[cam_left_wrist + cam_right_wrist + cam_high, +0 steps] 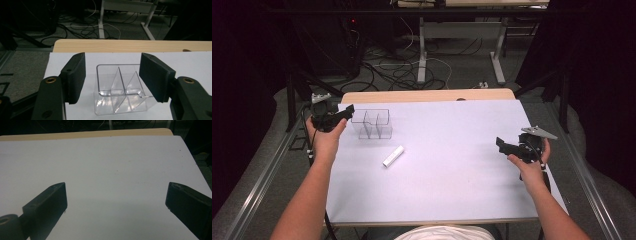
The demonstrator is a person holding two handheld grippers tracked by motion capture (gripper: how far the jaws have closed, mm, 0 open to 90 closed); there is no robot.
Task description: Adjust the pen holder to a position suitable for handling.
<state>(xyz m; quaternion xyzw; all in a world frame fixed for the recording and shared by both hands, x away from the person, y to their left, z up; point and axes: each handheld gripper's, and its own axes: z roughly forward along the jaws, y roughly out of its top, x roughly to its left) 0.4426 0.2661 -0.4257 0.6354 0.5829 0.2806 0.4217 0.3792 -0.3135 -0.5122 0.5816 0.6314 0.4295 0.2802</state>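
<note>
A clear plastic divided box stands on the white sheet at the table's far left. My left gripper hovers just left of it, pointing toward it; in the left gripper view the jaws stand apart, with the box lying beyond and below them, untouched. A small white stick lies flat on the sheet, nearer than the box. My right gripper is held at the right side of the sheet, its jaws wide open over bare white surface.
The wooden table edge runs along the far side of the sheet. Beyond it are desk legs and loose cables on the floor. Metal rails flank the table on both sides.
</note>
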